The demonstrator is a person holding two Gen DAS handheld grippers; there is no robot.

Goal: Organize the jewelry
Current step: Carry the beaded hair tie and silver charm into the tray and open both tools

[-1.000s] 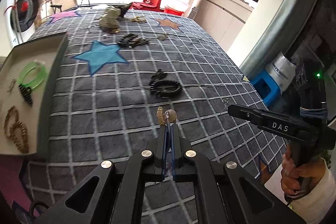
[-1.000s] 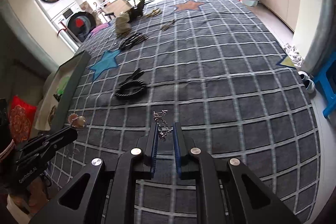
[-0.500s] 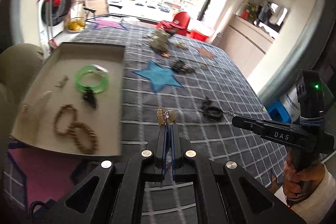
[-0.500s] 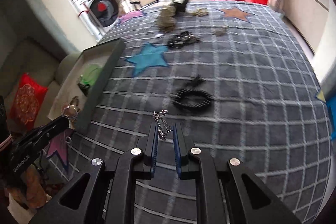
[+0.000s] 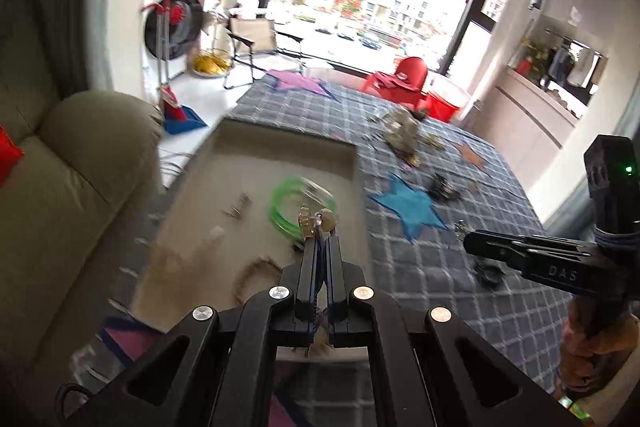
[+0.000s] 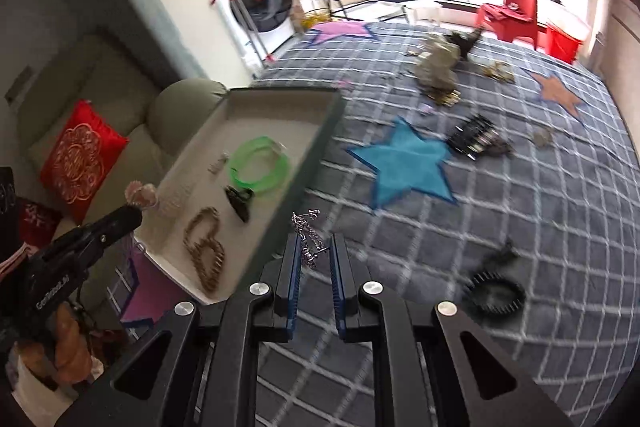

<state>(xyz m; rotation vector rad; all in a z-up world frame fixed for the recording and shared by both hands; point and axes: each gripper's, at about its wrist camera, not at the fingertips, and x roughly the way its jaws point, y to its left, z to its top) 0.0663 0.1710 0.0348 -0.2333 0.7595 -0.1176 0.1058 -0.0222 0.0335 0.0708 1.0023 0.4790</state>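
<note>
Over the grey checked blanket [image 6: 520, 227], we are carrying jewelry toward the tray [image 5: 224, 187].
Left tongs [image 5: 318, 227] are pinching a small earring [image 5: 316, 221]; right tongs [image 6: 314, 251] are gripping a limp, light, slippery chain [image 6: 306, 231] mid-length.

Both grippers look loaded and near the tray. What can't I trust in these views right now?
- Left gripper: its small beaded piece is too blurred to identify.
- Beige tray: near end hidden behind that gripper, left wrist view.
- Silver chain in the right gripper: grip point unclear, right wrist view.
</note>
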